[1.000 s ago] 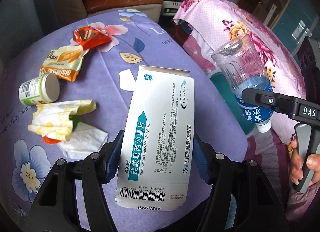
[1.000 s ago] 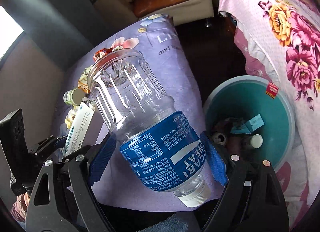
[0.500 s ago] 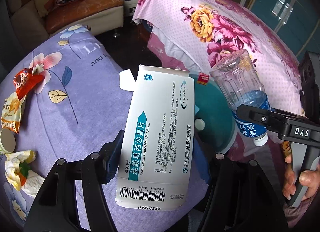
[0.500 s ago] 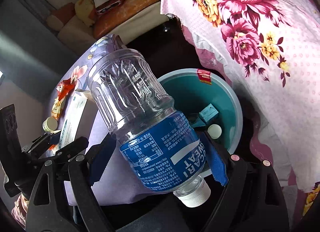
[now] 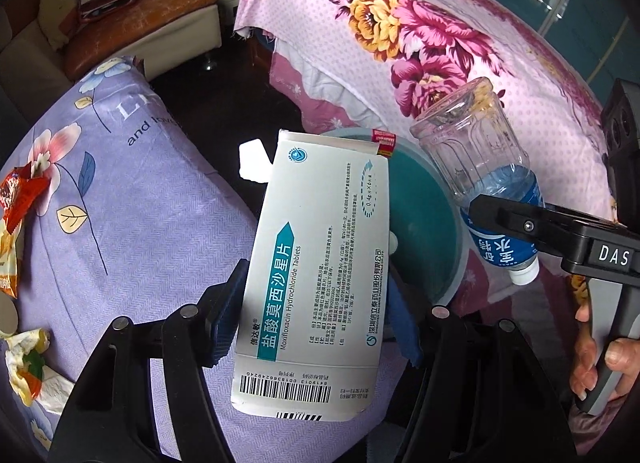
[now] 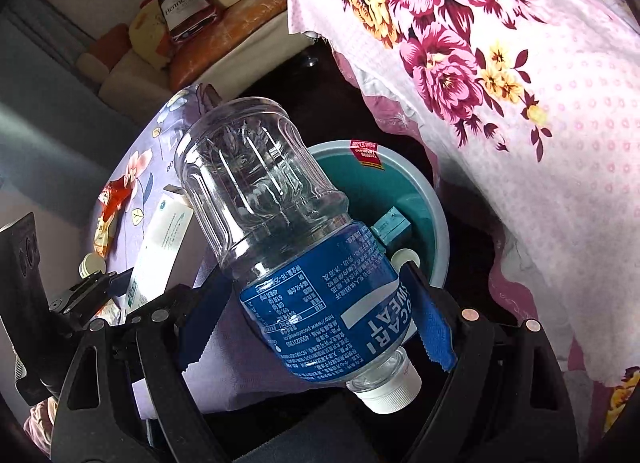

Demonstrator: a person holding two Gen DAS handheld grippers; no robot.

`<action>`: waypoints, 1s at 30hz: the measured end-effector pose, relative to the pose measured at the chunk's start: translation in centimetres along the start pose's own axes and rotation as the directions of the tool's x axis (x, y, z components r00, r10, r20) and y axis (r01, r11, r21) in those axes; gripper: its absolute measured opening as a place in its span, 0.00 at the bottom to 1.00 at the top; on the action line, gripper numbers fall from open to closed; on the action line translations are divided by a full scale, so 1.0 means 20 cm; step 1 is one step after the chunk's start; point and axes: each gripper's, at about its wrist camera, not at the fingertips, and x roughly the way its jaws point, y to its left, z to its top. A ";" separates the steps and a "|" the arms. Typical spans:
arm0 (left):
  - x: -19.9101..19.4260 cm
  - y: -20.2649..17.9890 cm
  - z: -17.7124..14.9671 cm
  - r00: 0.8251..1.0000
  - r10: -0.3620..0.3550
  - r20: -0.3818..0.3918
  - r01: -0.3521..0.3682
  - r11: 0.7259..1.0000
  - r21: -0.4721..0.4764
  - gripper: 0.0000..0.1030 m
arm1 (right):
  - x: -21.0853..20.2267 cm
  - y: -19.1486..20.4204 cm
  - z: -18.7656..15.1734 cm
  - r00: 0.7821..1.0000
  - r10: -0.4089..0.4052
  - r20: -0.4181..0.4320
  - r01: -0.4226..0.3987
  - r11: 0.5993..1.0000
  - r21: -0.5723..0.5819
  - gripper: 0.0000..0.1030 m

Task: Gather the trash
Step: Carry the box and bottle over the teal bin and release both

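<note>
My left gripper [image 5: 312, 303] is shut on a white medicine box [image 5: 320, 263] with teal print, held upright at the near edge of a teal trash bin [image 5: 424, 223]. My right gripper [image 6: 320, 311] is shut on a clear plastic bottle [image 6: 280, 231] with a blue label, cap end down, held over the bin [image 6: 384, 191]. The bottle [image 5: 480, 167] and right gripper also show at the right of the left wrist view. The bin holds a small teal box [image 6: 394, 225] and a white cap [image 6: 404, 257].
A purple flowered cloth [image 5: 120, 191] covers the table on the left, with a red wrapper [image 5: 20, 199] and crumpled wrappers [image 5: 28, 367] on it. A pink flowered blanket [image 5: 440, 43] lies right of the bin. A sofa [image 5: 132, 35] stands behind.
Both grippers have swung right from over the table to the bin, carrying the box and the bottle. The table trash has slid to the left edge of view.
</note>
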 end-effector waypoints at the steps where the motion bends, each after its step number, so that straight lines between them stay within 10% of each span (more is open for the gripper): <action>1: 0.01 -0.01 0.01 1.000 -0.003 -0.003 0.003 1.000 0.003 0.63 | 0.00 -0.01 0.00 1.000 -0.001 -0.002 0.001 1.000 0.003 0.79; 30: 0.04 0.10 -0.03 1.000 -0.012 -0.024 0.009 0.993 -0.116 0.84 | 0.08 0.00 0.01 0.998 -0.038 -0.041 0.038 0.999 0.005 0.79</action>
